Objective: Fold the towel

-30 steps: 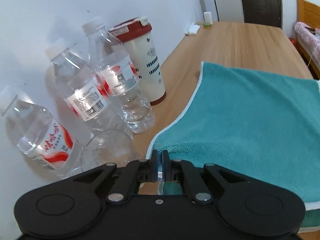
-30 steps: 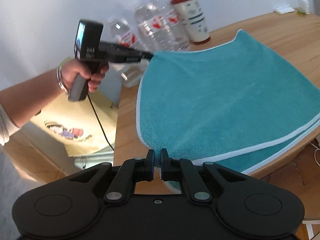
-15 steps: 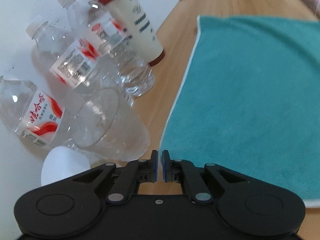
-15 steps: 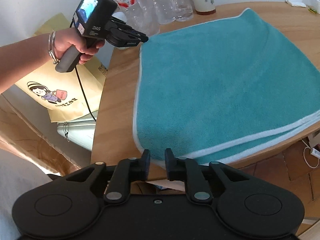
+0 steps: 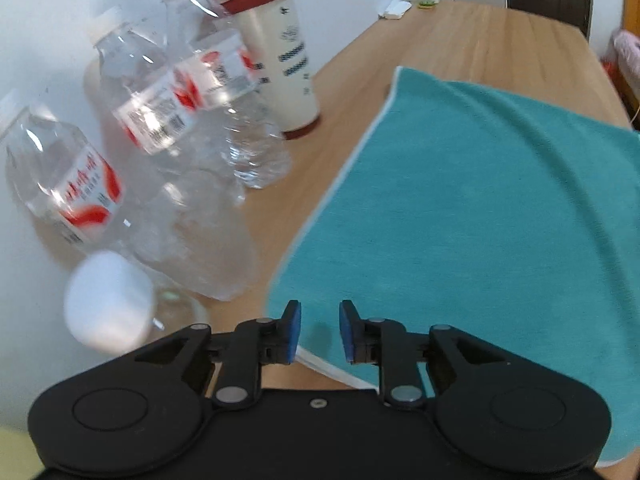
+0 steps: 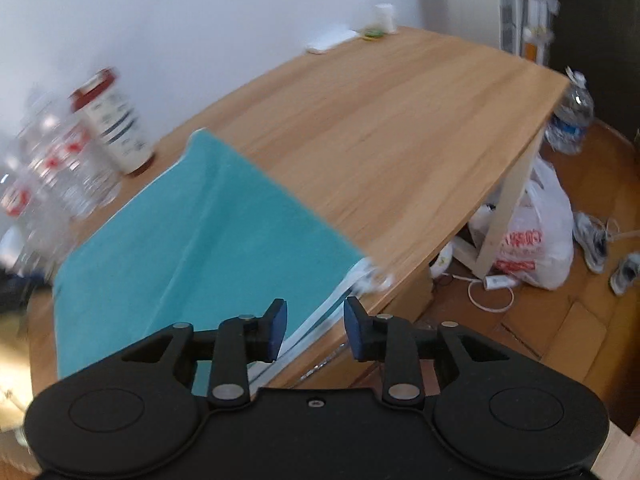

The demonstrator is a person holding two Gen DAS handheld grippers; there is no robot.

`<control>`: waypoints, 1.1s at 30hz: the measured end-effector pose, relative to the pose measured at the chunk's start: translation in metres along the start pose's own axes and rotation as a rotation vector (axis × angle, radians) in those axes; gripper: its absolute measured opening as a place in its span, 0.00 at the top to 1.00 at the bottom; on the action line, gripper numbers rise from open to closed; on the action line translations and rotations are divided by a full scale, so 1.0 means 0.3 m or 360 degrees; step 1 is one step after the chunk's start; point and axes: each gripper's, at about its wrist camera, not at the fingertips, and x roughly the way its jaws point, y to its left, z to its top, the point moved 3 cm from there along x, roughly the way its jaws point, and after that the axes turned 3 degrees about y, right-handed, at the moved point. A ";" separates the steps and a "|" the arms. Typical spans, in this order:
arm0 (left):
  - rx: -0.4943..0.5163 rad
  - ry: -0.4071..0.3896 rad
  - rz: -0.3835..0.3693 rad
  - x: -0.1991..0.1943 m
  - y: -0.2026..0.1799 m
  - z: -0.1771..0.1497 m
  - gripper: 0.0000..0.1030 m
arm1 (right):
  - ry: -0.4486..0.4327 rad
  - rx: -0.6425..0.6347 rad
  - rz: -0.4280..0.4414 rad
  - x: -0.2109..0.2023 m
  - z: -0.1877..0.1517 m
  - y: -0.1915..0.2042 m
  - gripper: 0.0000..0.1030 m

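Left wrist view: left tool point(image 5: 319, 330) spread, empty, beside towel point(image 5: 472, 216) corner nearest the bottles point(image 5: 176, 120) | right tool point(image 6: 316, 326) spread over towel's white edge | towel flat on desk point(image 6: 400, 120), seemingly folded once, ready for regrasp

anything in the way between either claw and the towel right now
Nothing visible. The left claw is open right at the towel corner, and the right claw is open over its white-trimmed edge. The water bottles and cup stand off to the side.
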 end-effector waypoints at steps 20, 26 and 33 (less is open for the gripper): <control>-0.0227 0.0119 0.0069 0.097 -0.111 0.023 0.80 | 0.0171 0.0210 0.0170 0.193 0.040 -0.079 0.96; -0.0227 0.0148 0.0128 0.097 -0.124 0.030 0.79 | 0.0174 0.0255 0.0120 0.188 0.039 -0.119 0.96; -0.0190 0.0171 0.0185 0.106 -0.134 0.031 0.79 | 0.0172 0.0250 0.0073 0.178 0.042 -0.131 0.96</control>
